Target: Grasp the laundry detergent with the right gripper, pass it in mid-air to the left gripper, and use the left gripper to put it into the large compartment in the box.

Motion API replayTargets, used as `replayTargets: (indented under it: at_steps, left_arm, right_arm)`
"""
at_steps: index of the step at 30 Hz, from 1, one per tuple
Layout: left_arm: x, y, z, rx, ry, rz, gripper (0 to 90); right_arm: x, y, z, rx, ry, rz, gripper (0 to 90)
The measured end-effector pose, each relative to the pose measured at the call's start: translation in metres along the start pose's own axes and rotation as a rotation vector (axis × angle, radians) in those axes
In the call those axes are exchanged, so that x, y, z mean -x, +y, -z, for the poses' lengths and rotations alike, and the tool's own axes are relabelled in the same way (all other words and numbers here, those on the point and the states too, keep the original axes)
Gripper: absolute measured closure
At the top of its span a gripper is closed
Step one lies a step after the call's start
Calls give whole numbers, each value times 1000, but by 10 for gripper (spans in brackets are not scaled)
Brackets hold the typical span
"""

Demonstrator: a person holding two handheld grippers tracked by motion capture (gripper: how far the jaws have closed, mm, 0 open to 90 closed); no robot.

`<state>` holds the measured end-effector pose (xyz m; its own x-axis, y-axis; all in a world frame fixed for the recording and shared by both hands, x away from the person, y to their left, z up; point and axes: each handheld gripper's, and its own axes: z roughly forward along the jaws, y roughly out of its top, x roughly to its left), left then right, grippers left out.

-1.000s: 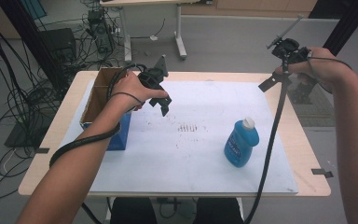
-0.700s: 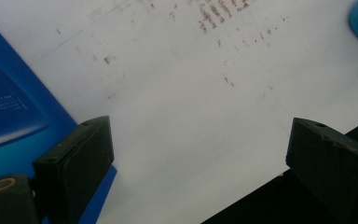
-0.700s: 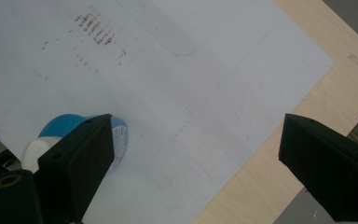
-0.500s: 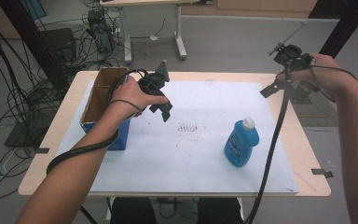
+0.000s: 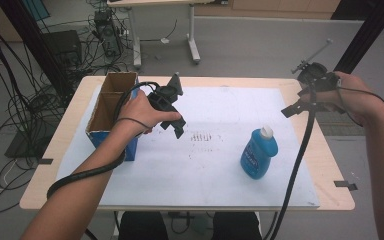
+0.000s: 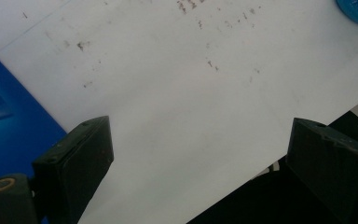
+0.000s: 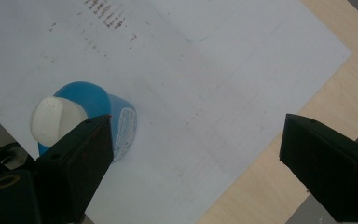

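Note:
A blue bottle [image 5: 258, 152] with a white cap stands upright on the white sheet [image 5: 220, 165], right of centre. My left gripper [image 5: 178, 129] hovers over the sheet's left half, just right of the box. Its jaws are open and point down at bare sheet [image 6: 191, 93]. My right gripper [image 5: 289, 111] hangs above the table's right edge, up and to the right of the bottle, open with nothing between its jaws. In the right gripper view the bottle [image 7: 91, 105] shows behind the left jaw, and my right gripper [image 7: 193, 123] looks down on sheet. My left gripper [image 6: 200, 128] is empty.
An open cardboard box [image 5: 111, 107] with blue sides stands at the sheet's left edge, and its blue wall [image 6: 0, 107] is close to my left jaw. The wooden table [image 5: 335, 160] shows past the sheet on the right. Cables trail from both grippers.
My right gripper has come lower and nearer the table's right edge. My left gripper has drifted a little toward the near side. Both stay open.

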<state>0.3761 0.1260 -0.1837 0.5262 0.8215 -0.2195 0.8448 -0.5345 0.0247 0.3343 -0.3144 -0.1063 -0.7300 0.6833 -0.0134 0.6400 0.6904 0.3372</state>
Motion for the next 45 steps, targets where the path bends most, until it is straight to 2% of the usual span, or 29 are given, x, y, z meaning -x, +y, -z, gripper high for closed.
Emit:
replayTargets:
  at_steps: [9,16,21,30,34,45]
  left_arm:
    - [3,-9,-3,11,-3,-1,74]
    - [1,-14,-12,18,-11,6,73]
    - [2,-18,-17,26,-40,2,74]
    - [3,-23,-24,27,-37,7,72]
    - [0,-26,-25,28,-67,9,71]
    - [-1,-31,-31,25,-62,10,72]
  right_arm:
    - [-9,-18,5,31,13,18,90]
    - [-11,-35,4,61,26,23,82]
    - [-15,-46,1,69,31,19,85]
    - [-20,-65,1,108,23,16,81]
    - [-25,-73,2,122,20,15,77]
    - [-33,-91,-4,135,37,-12,74]
